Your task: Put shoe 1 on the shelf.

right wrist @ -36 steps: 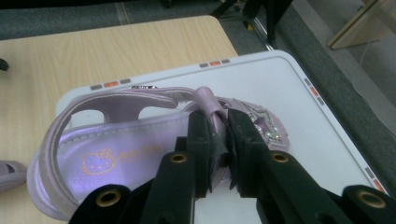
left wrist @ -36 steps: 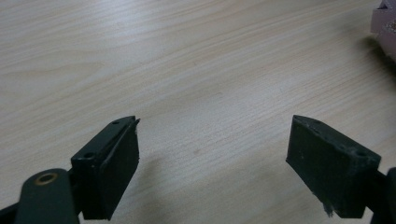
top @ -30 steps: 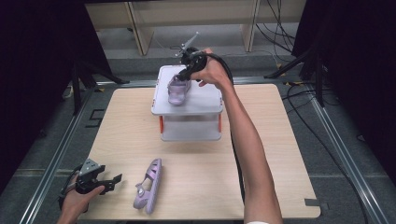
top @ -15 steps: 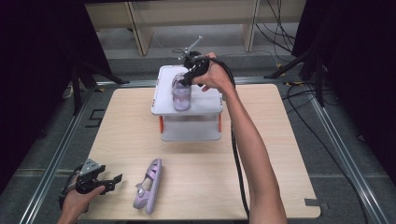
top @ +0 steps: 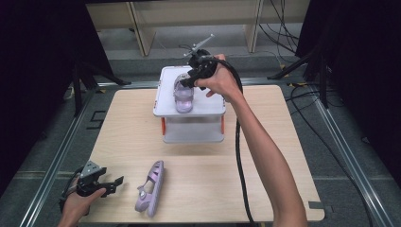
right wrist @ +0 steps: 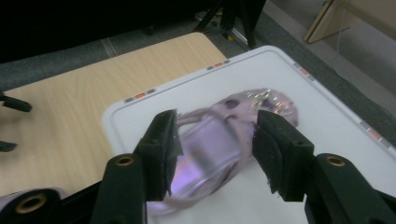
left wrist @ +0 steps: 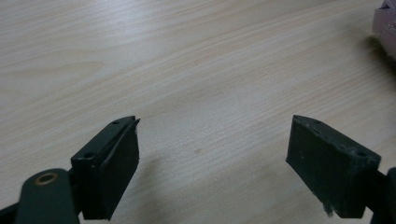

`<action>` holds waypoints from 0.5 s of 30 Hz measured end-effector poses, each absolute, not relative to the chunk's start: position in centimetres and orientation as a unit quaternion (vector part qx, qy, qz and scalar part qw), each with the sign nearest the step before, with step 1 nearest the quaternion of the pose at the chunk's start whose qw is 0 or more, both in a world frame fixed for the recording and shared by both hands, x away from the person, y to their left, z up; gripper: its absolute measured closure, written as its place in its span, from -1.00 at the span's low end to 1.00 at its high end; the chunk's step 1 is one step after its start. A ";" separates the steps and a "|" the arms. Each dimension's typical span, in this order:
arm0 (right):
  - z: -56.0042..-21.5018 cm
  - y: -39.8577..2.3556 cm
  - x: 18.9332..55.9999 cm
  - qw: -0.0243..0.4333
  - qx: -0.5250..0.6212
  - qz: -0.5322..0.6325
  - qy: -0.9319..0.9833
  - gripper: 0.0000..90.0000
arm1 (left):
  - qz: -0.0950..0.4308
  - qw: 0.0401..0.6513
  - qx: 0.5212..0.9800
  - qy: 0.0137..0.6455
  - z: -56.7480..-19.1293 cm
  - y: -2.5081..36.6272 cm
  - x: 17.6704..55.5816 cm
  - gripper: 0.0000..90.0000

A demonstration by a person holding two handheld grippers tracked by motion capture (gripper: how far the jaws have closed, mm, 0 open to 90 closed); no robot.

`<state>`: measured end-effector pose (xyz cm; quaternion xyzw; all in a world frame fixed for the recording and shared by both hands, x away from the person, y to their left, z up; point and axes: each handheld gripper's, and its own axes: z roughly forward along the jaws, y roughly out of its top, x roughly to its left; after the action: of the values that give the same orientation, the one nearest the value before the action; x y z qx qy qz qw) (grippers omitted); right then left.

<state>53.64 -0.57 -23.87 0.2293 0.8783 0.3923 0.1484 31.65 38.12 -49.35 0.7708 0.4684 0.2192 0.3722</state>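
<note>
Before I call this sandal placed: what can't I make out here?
- Sandal on the box: blurred in the right gripper view; heel behind the right tongs, so contact is unclear.
- Second sandal: cut off by the left gripper view's edge.
- Box contents: hidden under the lid, high view.

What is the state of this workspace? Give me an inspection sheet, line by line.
Surface: wooden table, bare around the items.
Job's things: one lilac sandal lies on the white box; its mate lies on the table near the front.
Clutter: nothing seen.
Grippers: right gripper has just been opening, sandal between the jaws, released; left gripper open, empty, low over the wood.
Cables: black cable trails along the right forearm.
Surroundings: dark curtains, shelving behind, floor cables.
</note>
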 end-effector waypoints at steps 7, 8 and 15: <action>-25.1 -1.1 48.5 0.137 0.219 0.391 0.884 0.04 | 0.221 0.372 0.777 0.458 -49.4 38.1 31.8 -0.64; -25.3 -1.1 47.8 0.135 0.219 0.397 0.881 0.04 | 0.219 0.372 0.771 0.469 -49.4 38.0 31.6 -0.64; -26.7 -1.7 43.7 0.094 0.216 0.442 0.865 -0.01 | 0.218 0.371 0.770 0.470 -49.4 38.0 31.6 -0.64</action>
<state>43.74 -1.73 -26.66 0.2160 0.8654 0.4423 0.0938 31.59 38.04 -49.36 0.7702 0.4702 0.2184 0.3715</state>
